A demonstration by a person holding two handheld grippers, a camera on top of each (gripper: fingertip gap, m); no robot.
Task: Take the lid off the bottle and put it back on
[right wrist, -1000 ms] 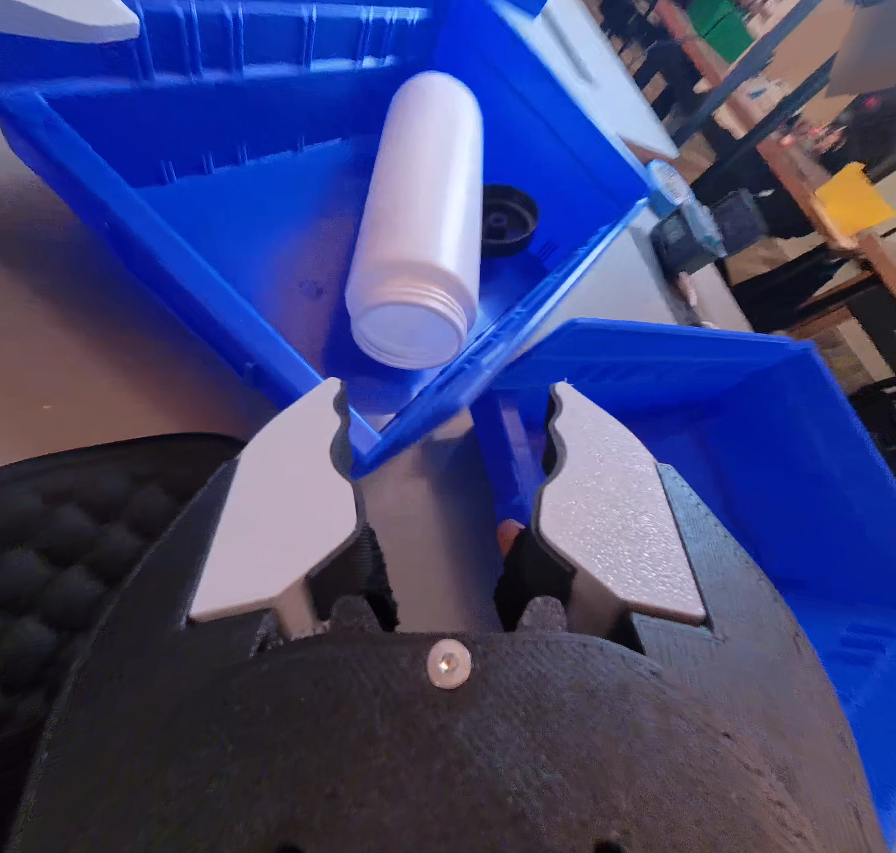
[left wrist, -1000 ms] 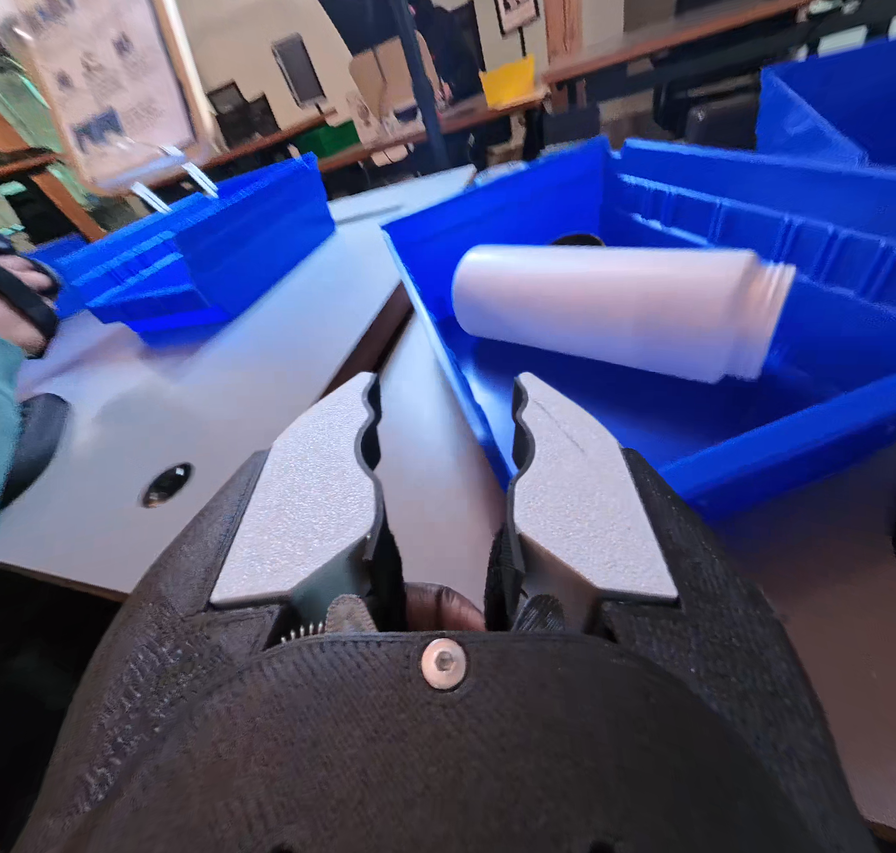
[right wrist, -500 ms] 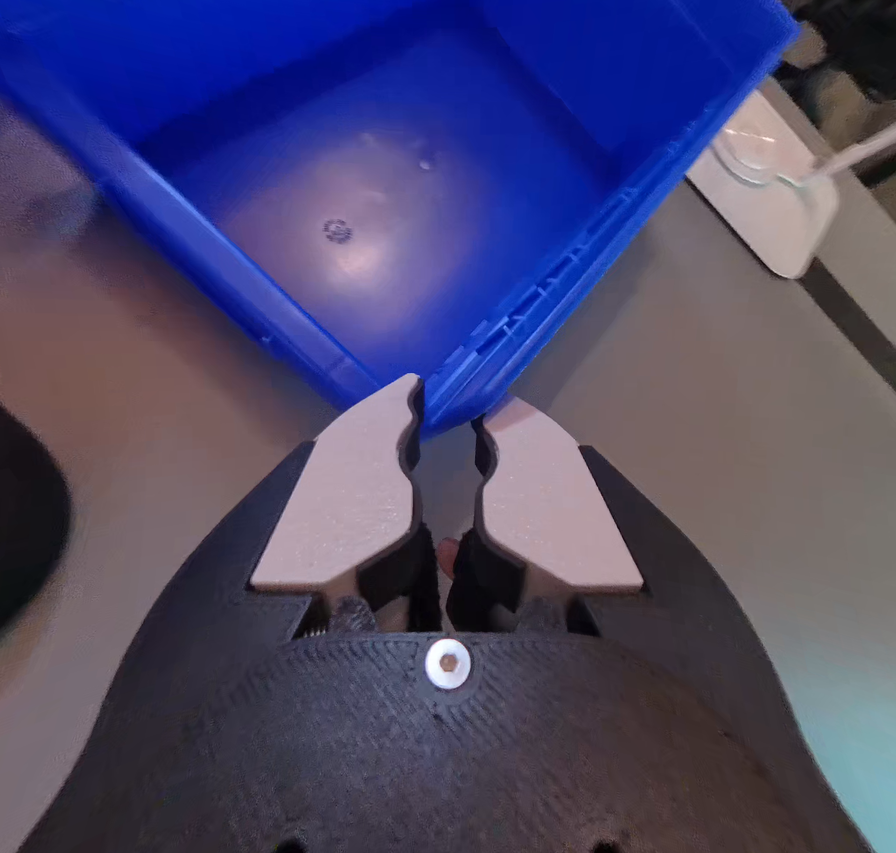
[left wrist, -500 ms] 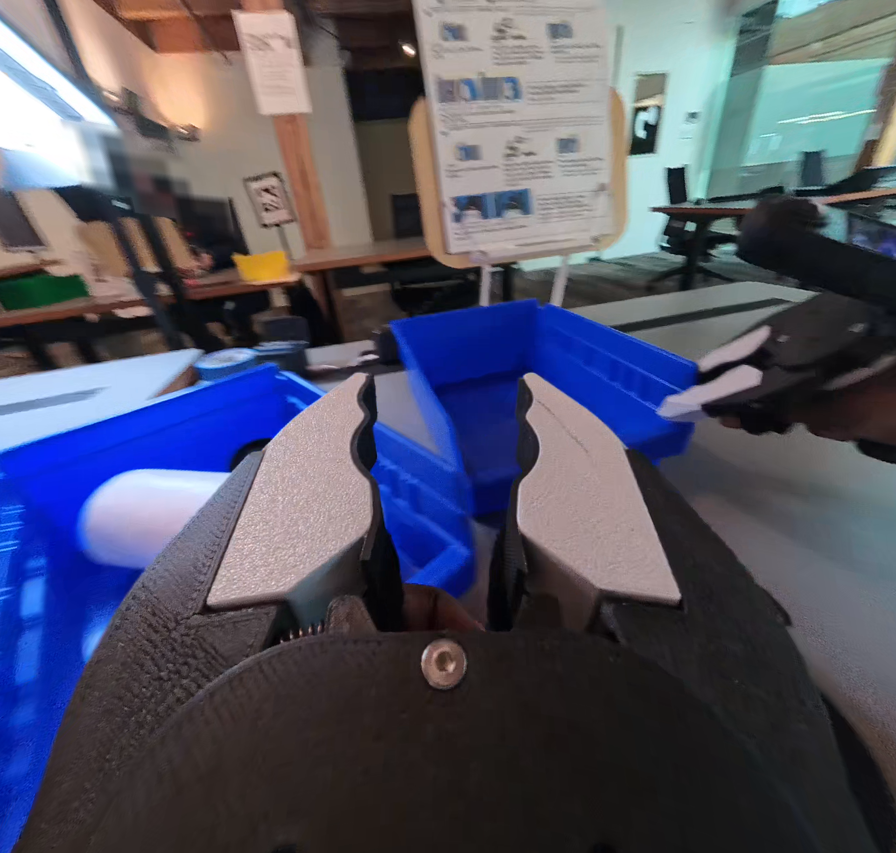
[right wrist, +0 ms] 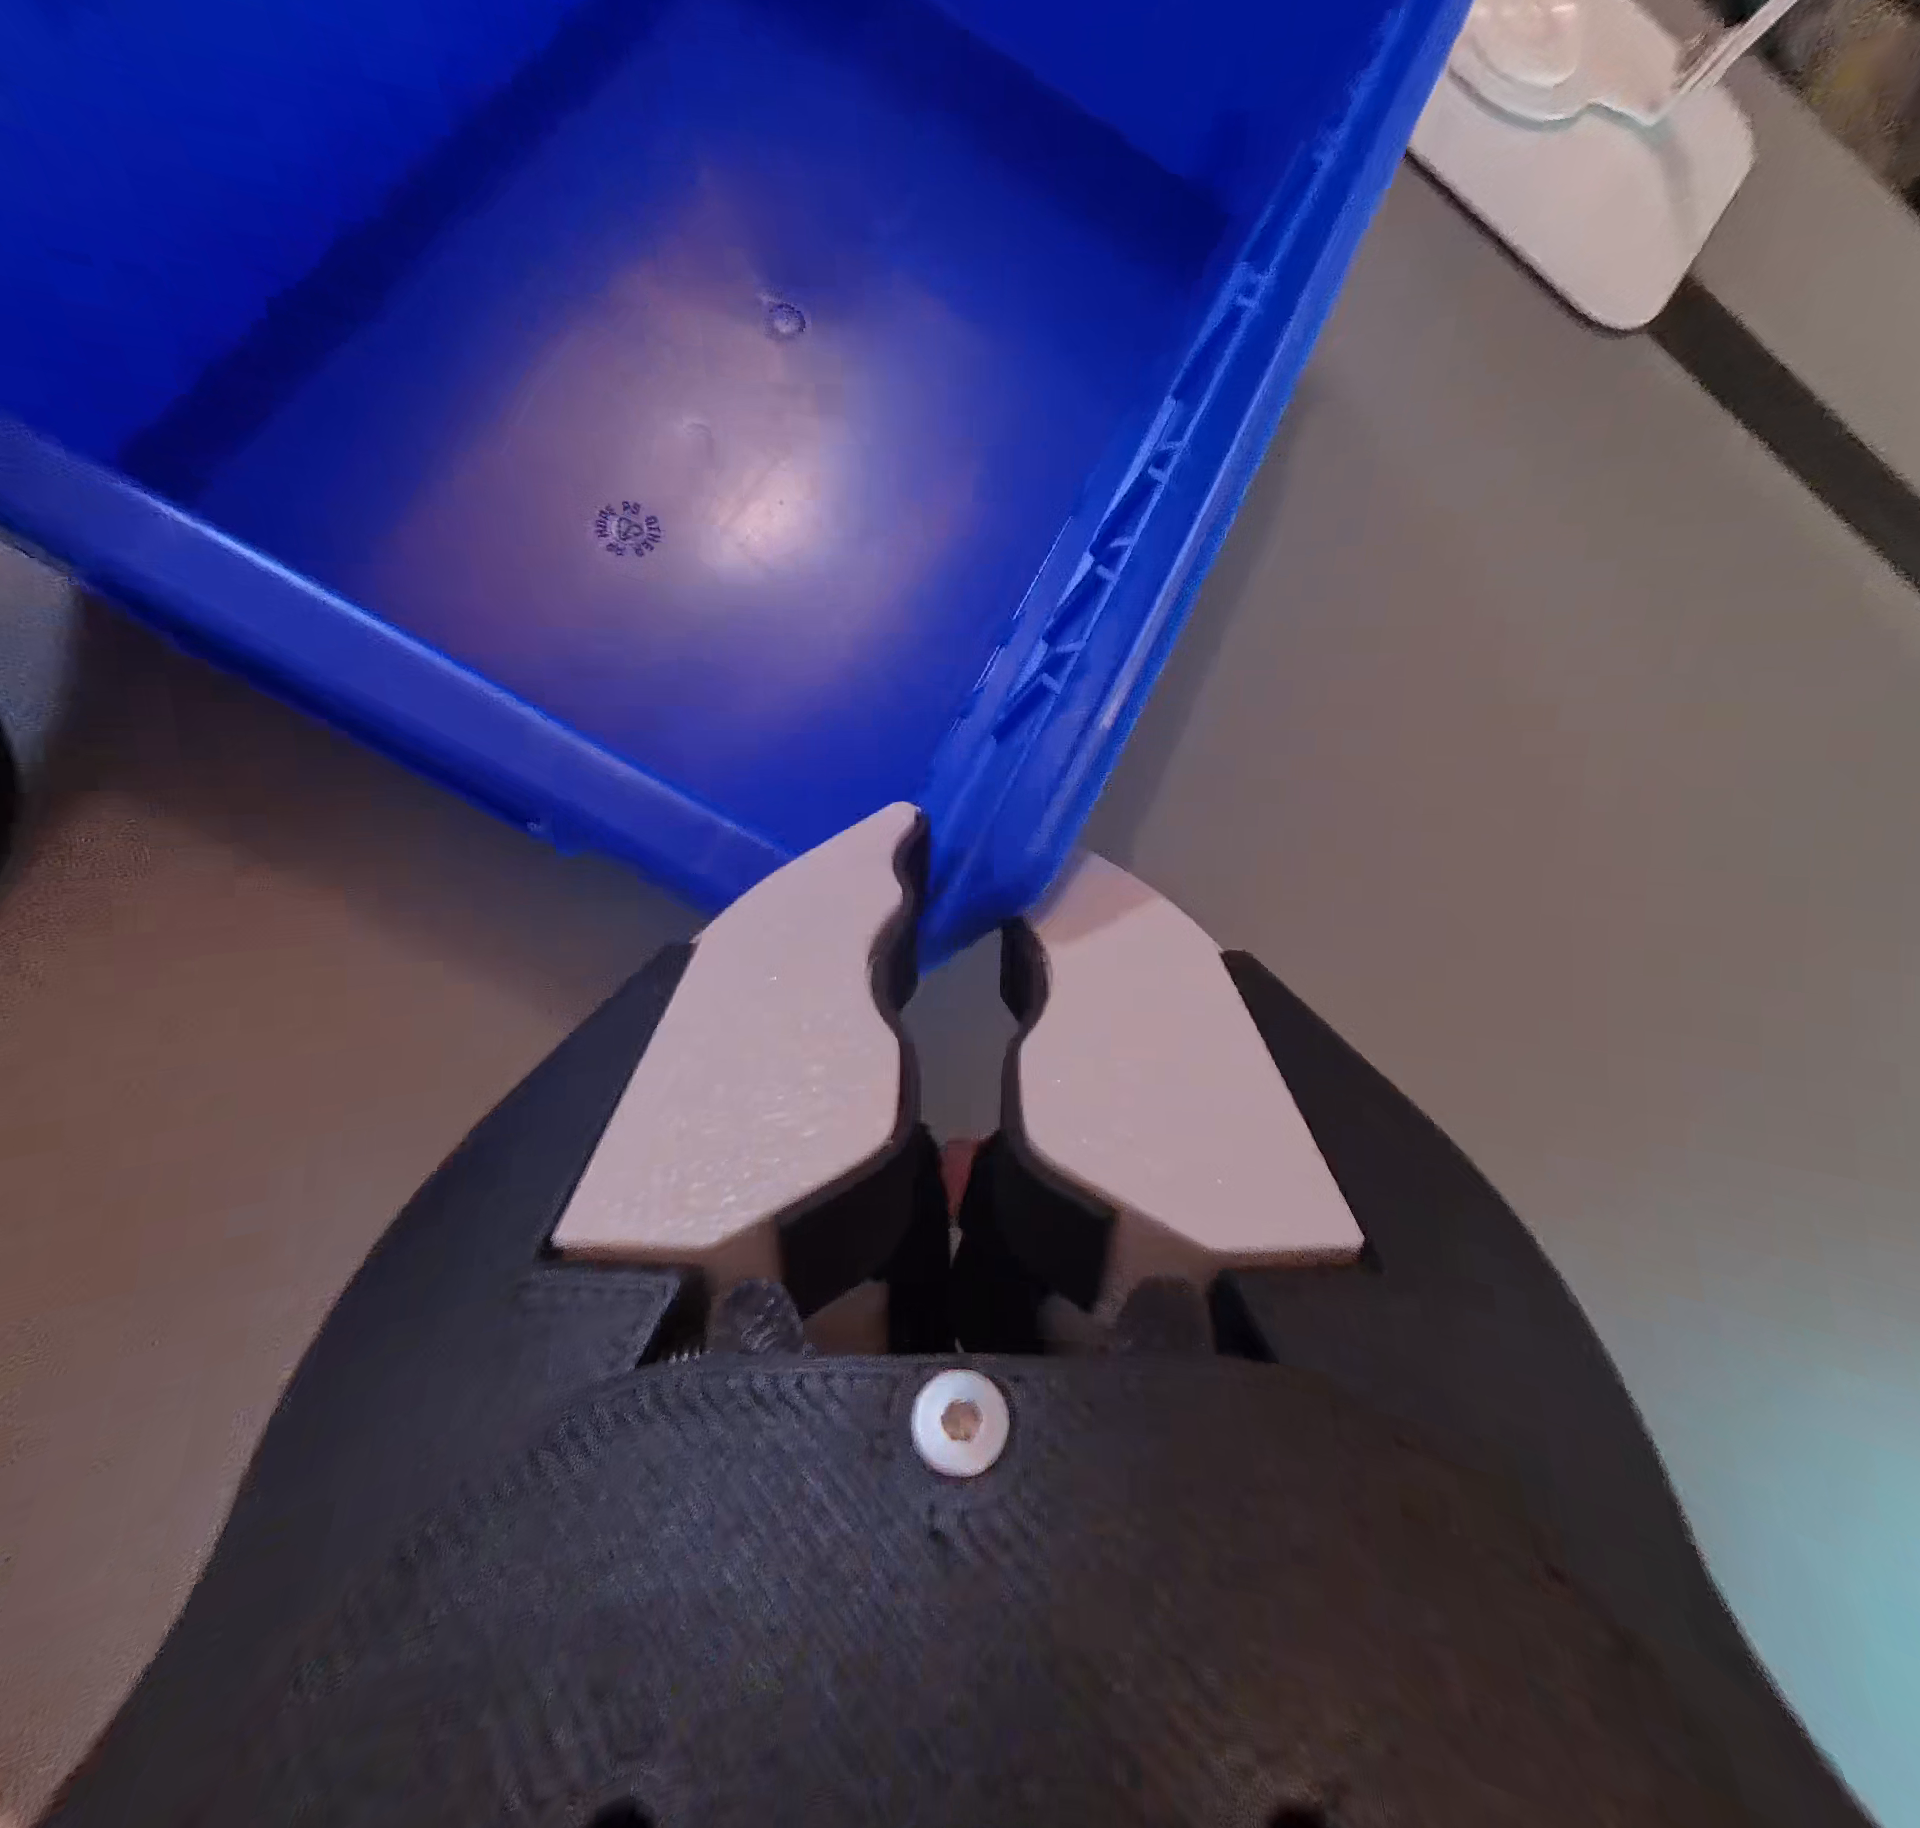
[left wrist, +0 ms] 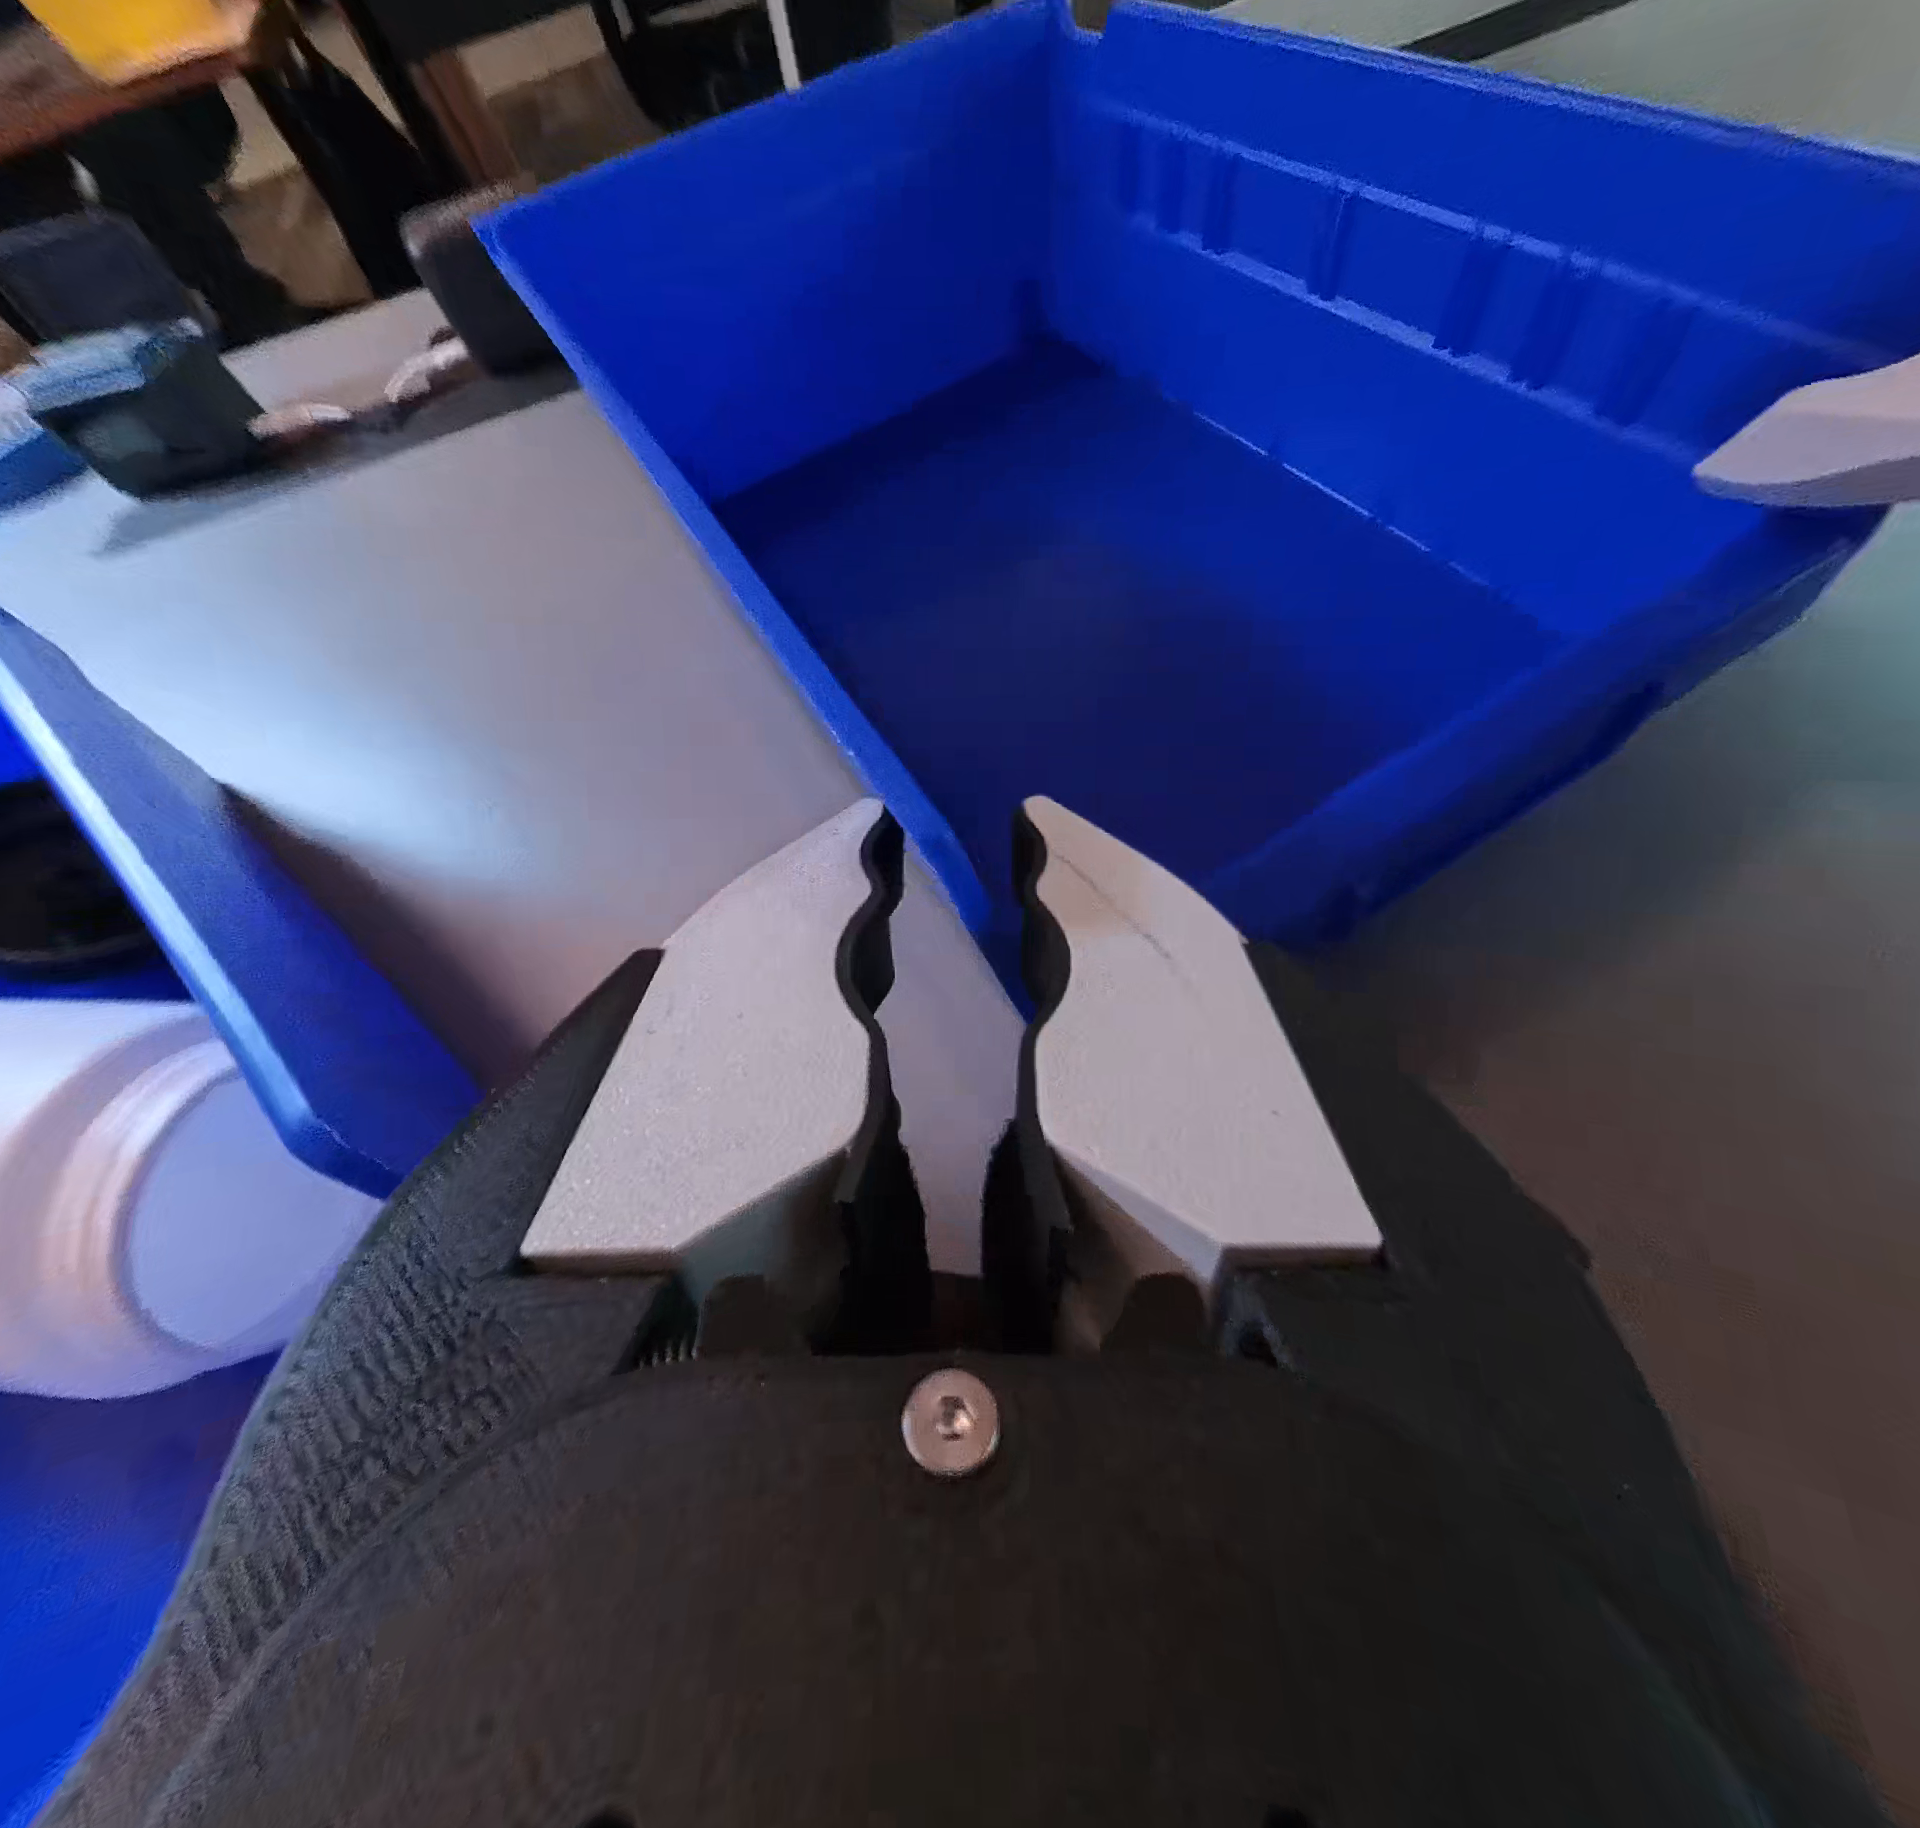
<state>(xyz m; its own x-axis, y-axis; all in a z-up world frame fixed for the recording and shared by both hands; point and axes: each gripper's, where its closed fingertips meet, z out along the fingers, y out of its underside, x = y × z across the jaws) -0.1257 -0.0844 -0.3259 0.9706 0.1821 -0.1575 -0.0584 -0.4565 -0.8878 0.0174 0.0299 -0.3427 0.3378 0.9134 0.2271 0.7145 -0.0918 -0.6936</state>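
Both grippers have swung off the bottle in the last second; a sec ago each wrist cam looked at the white bottle lying on its side w/ the black lid loose beside it, now both face the other, empty blue bin (left wrist: 1195,573).

Left gripper (left wrist: 951,822): jaws a narrow gap apart, nothing between them but the bin's near corner edge and grey table (left wrist: 436,656) behind; so slack, holding nothing; gap looks a bit tighter than a sec ago.

Right gripper (right wrist: 961,869): jaws have closed in from wide to nearly together; the bin's corner (right wrist: 966,885) sits right at the tips, over the right one; can't tell if they actually pinch the wall or just hover at it. One of its grey fingers (left wrist: 1808,448) shows at the right edge of the left wrist view, above the bin's far corner.

Bottle (left wrist: 114,1196): only in the left wrist view, low left, lying on its side in the first bin (left wrist: 239,937), threaded neck open, no lid on it; a dark round shape at the far left edge may be the lid, too cropped to say.

Judgement: lid is off but not back on; both tools are away from the bottle, so the re-capping half looks undone; attention seems to be on the empty bin instead.
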